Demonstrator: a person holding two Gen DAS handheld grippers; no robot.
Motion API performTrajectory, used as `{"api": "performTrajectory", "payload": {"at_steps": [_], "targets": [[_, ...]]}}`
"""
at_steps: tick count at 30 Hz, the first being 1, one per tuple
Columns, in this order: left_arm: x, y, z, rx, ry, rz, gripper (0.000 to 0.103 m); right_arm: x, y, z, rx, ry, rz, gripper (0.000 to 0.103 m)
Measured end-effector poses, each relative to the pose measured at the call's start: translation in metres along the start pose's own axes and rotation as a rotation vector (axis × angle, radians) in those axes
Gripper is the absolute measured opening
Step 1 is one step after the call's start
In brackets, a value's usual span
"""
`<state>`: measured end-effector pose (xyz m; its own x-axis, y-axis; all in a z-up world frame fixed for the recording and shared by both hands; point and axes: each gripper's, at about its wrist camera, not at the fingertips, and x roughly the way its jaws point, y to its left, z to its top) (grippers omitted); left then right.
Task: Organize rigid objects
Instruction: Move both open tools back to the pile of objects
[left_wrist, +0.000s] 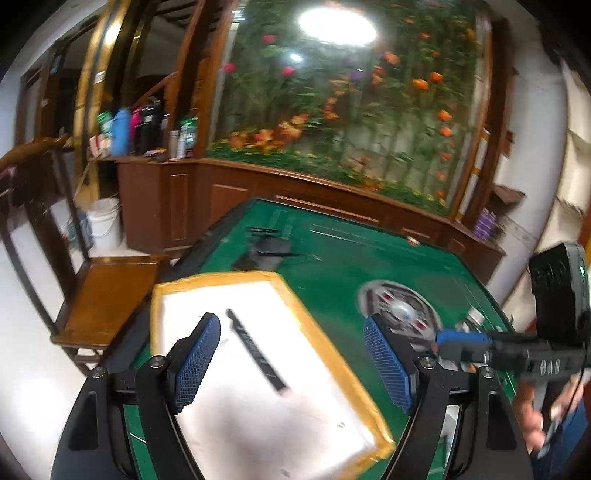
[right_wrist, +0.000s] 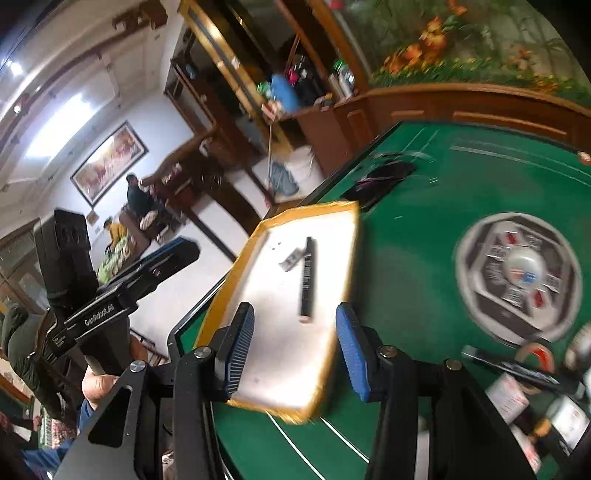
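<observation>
Both the left gripper (left_wrist: 295, 363) and right gripper (right_wrist: 295, 350) hover spread and empty over the green table (left_wrist: 343, 266), a yellow-rimmed tray (left_wrist: 325, 343) with a black pen (left_wrist: 256, 350) just ahead of their fingers, wooden cabinets (left_wrist: 184, 206) beyond.

our left tongs (left_wrist: 291, 363) and right tongs (right_wrist: 295, 352) are black frames with silver screws and ribbed blue pads; "genrobot.ai" lettering marks the left handle, bare skin on hands.

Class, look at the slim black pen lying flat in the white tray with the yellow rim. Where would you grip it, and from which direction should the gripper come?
Grip the black pen around mid-barrel, coming down from above with the fingers set across its narrow width. It lies flat on the white tray floor, so only its long sides are reachable, and a middle hold should keep it from tipping. The right gripper, open and nearly in line with it, seems better placed.
</observation>
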<state>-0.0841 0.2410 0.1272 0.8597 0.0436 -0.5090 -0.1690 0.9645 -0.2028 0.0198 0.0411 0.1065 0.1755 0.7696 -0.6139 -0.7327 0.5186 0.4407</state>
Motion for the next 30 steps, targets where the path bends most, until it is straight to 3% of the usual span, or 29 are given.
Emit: {"api": "performTrajectory", "payload": {"at_steps": [2, 6, 8, 12, 13, 15, 18, 25, 30], "targets": [[-0.003, -0.022, -0.008, 0.043, 0.003, -0.015, 0.093, -0.020, -0.015, -0.012, 0.011, -0.040, -0.036, 0.047], [-0.009, -0.068, -0.021, 0.131, 0.007, -0.065, 0.093, -0.048, -0.038, -0.039, -0.033, -0.088, -0.129, 0.050], [-0.014, -0.089, -0.027, 0.161, 0.005, -0.091, 0.099, -0.058, -0.054, -0.055, -0.010, -0.084, -0.160, 0.051], [-0.020, -0.127, -0.052, 0.189, 0.005, -0.218, 0.100, -0.074, -0.083, -0.071, 0.033, -0.097, -0.217, 0.051], [-0.019, -0.139, -0.060, 0.212, 0.023, -0.264, 0.100, -0.078, -0.093, -0.073, 0.057, -0.105, -0.245, 0.051], [-0.016, -0.157, -0.072, 0.241, 0.063, -0.279, 0.100, -0.086, -0.106, -0.074, 0.108, -0.119, -0.261, 0.051], [-0.002, -0.177, -0.094, 0.304, 0.204, -0.339, 0.100, -0.092, -0.111, -0.075, 0.134, -0.134, -0.288, 0.051], [0.008, -0.183, -0.141, 0.329, 0.336, -0.329, 0.100, -0.101, -0.140, -0.081, 0.293, -0.139, -0.259, 0.051], [0.030, -0.188, -0.151, 0.319, 0.406, -0.327, 0.100, -0.107, -0.141, -0.082, 0.318, -0.147, -0.248, 0.051]]}}
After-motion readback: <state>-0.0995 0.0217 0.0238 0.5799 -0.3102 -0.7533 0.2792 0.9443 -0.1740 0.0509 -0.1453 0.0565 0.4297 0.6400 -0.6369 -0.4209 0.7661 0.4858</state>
